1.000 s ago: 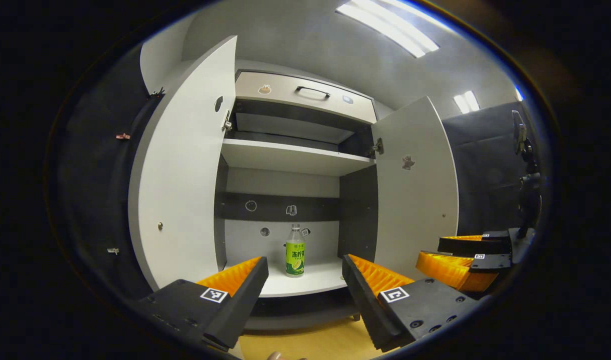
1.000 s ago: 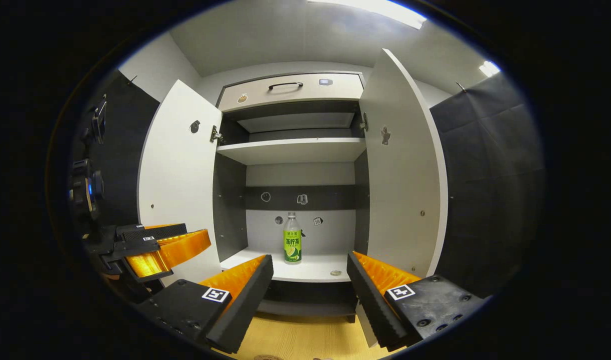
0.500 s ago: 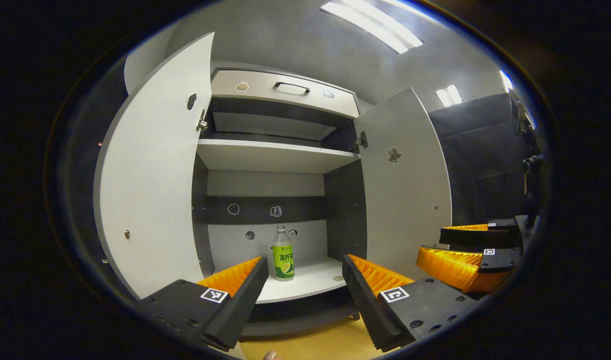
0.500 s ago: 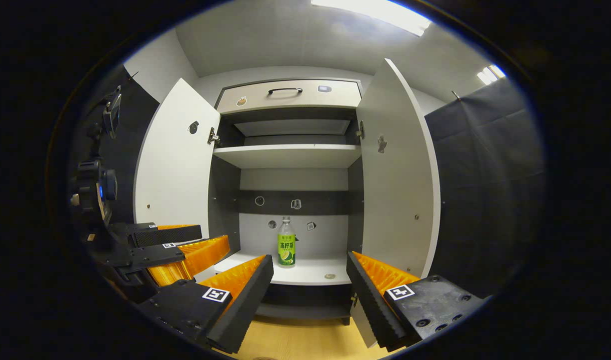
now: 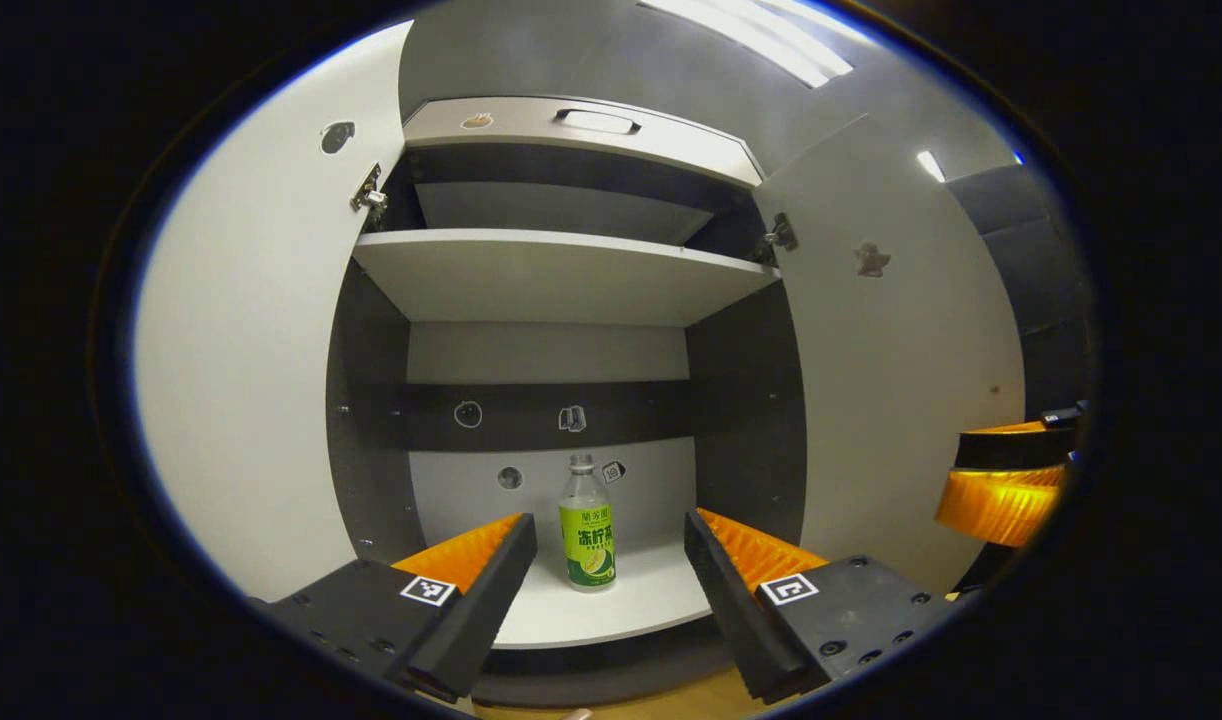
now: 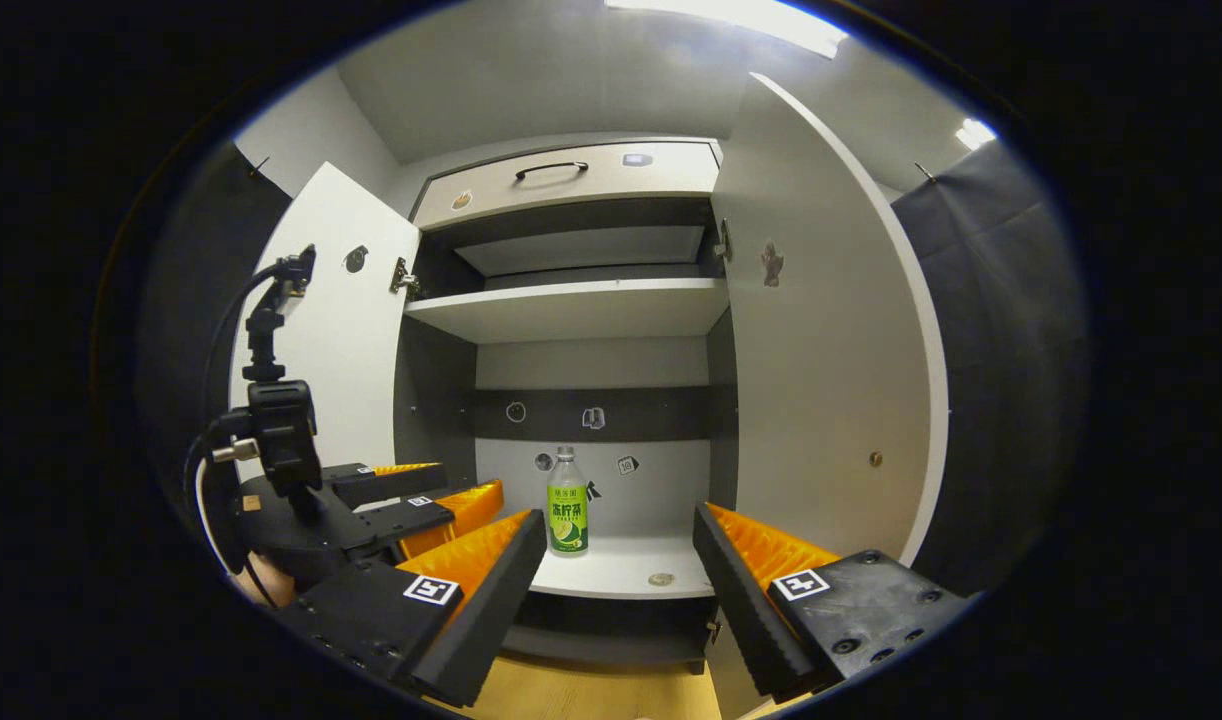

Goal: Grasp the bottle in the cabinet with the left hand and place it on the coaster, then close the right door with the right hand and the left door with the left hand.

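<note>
We've got the bottle [image 5: 587,538] standing upright on the cabinet's bottom shelf [image 5: 631,600], cap up, long axis vertical, near the back wall. Our left gripper [image 5: 609,560] is spread wide just short of it, touching nothing. The right gripper [image 6: 619,570] is also spread, empty. Both doors hang open.

Bottle [image 5: 587,525] clear, green label; cabinet [image 5: 561,275] white, dark-grey interior.

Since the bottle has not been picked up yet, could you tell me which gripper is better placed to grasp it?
Left. The left gripper is open, with the bottle framed between its fingers inside the cabinet. The right gripper, also open, seems farther back.
</note>
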Demonstrator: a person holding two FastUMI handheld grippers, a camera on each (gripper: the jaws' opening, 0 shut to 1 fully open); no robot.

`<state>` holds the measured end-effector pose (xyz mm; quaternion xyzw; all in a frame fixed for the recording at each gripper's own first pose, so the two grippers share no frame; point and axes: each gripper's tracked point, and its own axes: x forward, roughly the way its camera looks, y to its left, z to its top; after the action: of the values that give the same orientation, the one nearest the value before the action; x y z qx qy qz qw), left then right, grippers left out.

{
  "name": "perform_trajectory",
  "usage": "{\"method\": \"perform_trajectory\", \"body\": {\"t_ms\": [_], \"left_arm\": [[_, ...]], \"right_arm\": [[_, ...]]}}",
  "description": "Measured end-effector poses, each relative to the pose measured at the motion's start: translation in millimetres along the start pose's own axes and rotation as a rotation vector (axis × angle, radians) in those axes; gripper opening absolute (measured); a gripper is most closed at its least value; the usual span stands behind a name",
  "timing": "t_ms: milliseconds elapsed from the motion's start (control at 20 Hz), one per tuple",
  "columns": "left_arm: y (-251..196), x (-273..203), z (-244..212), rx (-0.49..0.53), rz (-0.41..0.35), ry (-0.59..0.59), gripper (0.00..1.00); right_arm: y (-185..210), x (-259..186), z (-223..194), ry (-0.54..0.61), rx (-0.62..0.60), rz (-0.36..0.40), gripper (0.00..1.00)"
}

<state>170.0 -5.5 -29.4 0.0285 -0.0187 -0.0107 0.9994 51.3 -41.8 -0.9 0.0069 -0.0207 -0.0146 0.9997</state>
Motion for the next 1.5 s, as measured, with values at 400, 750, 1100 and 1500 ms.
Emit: {"method": "perform_trajectory", "body": {"t_ms": [400, 750, 1100, 1500], "left_arm": [[1.2, 88.4, -48.6, -0.032, -0.011, 0.039, 0.95], [5.5, 144.7, -73.5, 0.036, 0.001, 0.048, 0.94], [16.9, 182.9, -86.4, 0.033, 0.046, 0.021, 0.94], [25.7, 220.6, -108.0, -0.013, 0.031, 0.045, 0.92]], "right_arm": [[0.8, 27.3, -23.0, 0.037, 0.001, 0.09, 0.98], [1.2, 47.4, -35.7, 0.054, -0.002, 0.123, 0.98], [3.9, 64.0, -37.5, 0.038, -0.004, 0.146, 0.98], [2.2, 74.2, -49.3, 0.07, -0.024, 0.143, 0.98]]}}
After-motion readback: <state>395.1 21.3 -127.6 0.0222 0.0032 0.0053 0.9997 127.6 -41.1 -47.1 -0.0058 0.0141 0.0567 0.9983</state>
